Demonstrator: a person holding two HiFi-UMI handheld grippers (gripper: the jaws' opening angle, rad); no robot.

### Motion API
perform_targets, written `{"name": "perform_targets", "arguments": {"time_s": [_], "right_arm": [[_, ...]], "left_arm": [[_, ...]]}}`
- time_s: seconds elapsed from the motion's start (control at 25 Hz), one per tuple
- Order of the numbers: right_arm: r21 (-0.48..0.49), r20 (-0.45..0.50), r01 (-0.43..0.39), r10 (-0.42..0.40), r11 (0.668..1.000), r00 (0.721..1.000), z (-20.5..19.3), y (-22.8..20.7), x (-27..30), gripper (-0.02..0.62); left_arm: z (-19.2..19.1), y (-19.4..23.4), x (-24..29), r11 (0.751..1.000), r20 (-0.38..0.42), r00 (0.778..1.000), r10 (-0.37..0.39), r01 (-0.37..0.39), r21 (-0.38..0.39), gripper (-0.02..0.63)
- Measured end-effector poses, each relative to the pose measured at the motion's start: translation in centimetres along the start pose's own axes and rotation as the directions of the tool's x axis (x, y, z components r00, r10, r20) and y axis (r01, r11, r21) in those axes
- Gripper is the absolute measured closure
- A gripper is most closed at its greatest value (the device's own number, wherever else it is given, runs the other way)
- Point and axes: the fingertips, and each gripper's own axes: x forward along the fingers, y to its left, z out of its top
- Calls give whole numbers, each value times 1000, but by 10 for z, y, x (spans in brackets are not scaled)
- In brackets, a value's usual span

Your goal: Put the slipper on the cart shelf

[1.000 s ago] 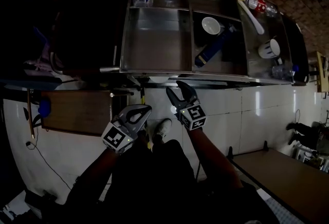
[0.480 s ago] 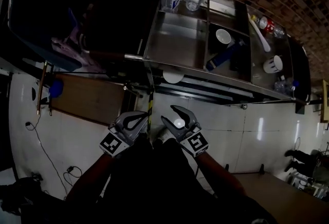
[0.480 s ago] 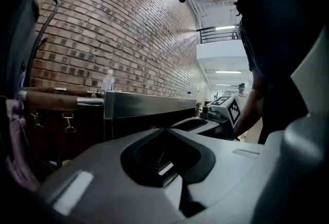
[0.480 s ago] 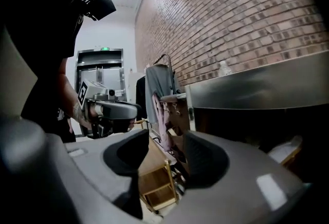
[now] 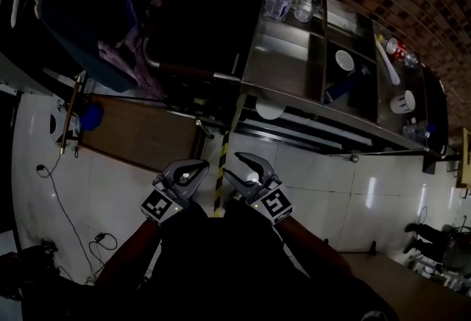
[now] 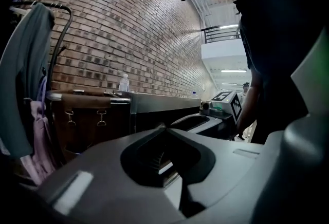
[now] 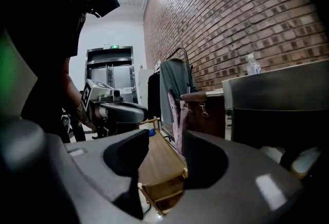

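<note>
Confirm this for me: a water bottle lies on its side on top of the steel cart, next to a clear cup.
Wrong in one respect: the water bottle stands upright on top of the steel cart, not on its side, as the left gripper view shows. It is indeed next to a clear cup.

The head view looks steeply down from above the left tool [image 5: 193, 168] and right tool [image 5: 231, 165], both near, with the cart [image 5: 283, 65] far. Each tool view sits low, looking along its own jaws. Both share the brick wall [image 6: 128, 33], the cart and the opposite tool.
</note>
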Motion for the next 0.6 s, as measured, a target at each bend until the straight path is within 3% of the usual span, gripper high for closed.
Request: {"name": "perform_targets", "arguments": {"time_s": [0.2, 0.6], "right_arm": [[-12, -19, 9, -10, 1000, 1000, 6, 32, 56, 396], [24, -38, 96, -95, 995, 995, 22, 101, 155, 396]], "left_arm": [[-13, 47, -45, 1000, 19, 1000, -2, 2, -26, 603], [-27, 107, -132, 992, 44, 992, -120, 122, -39, 603]]}}
